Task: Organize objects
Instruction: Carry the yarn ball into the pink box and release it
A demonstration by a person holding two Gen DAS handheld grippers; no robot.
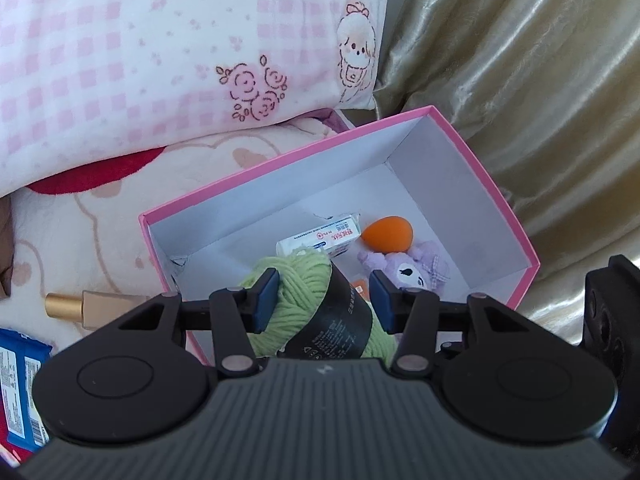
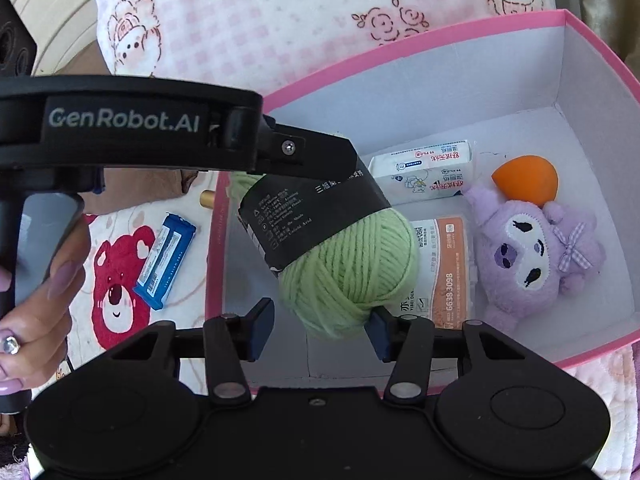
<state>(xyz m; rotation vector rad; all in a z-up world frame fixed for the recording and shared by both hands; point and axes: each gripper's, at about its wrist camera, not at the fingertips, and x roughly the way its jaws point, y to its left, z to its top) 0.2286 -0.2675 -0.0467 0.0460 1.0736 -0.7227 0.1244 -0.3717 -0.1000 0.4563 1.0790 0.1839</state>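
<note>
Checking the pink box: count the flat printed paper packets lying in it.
2. A white packet with red lettering at the back beside the orange sponge; an orange-and-white packet under the green yarn. More may be hidden.

Box (image 2: 472, 52) lies on the bedding (image 2: 120, 240), in front of the pillow (image 1: 160, 60). Inside it, at the far end: tissue pack (image 2: 424, 172) with sponge (image 2: 528, 178) to its right. Nearer: plush toy (image 2: 536, 256) right, flat packet (image 2: 444, 272) left of it. Yarn ball (image 2: 348, 264) hangs above the box's left part, between the left gripper's (image 1: 324, 300) pads. Outside, left of the box: wrapped bar (image 2: 164, 254) and capped bottle (image 1: 76, 306).
</note>
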